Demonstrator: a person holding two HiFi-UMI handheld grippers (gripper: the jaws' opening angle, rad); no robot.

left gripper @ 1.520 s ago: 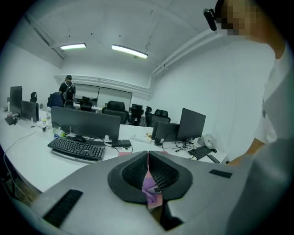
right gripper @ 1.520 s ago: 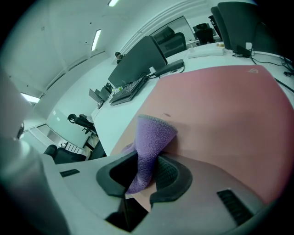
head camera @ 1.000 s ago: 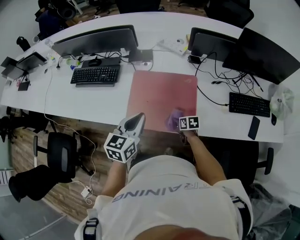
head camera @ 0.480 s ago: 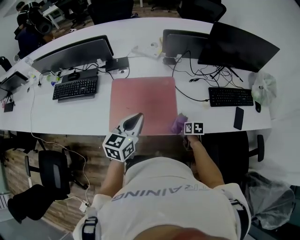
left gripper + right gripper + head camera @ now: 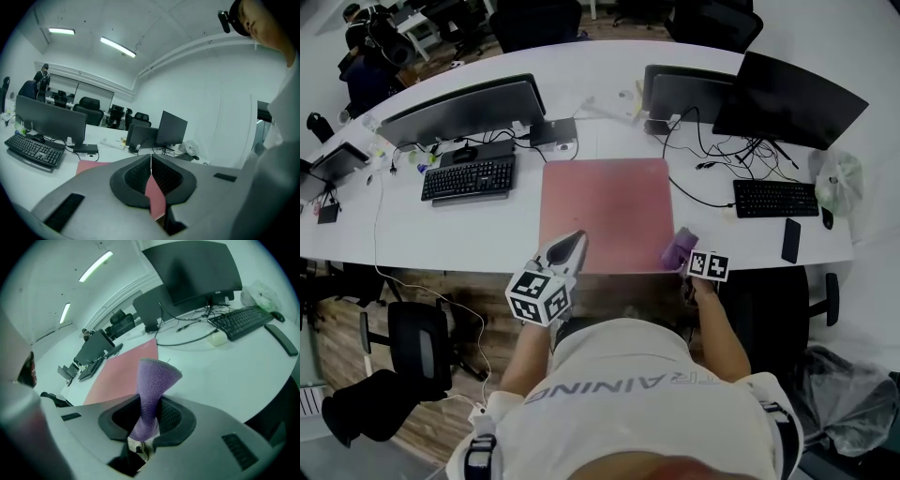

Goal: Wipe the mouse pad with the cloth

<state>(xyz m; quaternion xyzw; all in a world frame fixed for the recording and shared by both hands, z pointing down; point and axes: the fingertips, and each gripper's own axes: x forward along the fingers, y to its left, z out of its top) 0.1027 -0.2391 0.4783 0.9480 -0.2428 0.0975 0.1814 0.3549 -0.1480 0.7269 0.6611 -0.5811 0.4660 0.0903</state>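
Beside mouse pad (image 5: 602, 211) corner | right gripper (image 5: 687, 259) clamps cloth (image 5: 677, 250) (near desk (image 5: 750, 246) edge)

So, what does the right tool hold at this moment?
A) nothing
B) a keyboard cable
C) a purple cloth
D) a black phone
C: in the right gripper view the right tool is shut on the purple cloth, which sticks up from between its jaws.

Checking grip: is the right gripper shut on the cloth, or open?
Shut: the right gripper pinches the purple cloth, which sticks up between its jaws.
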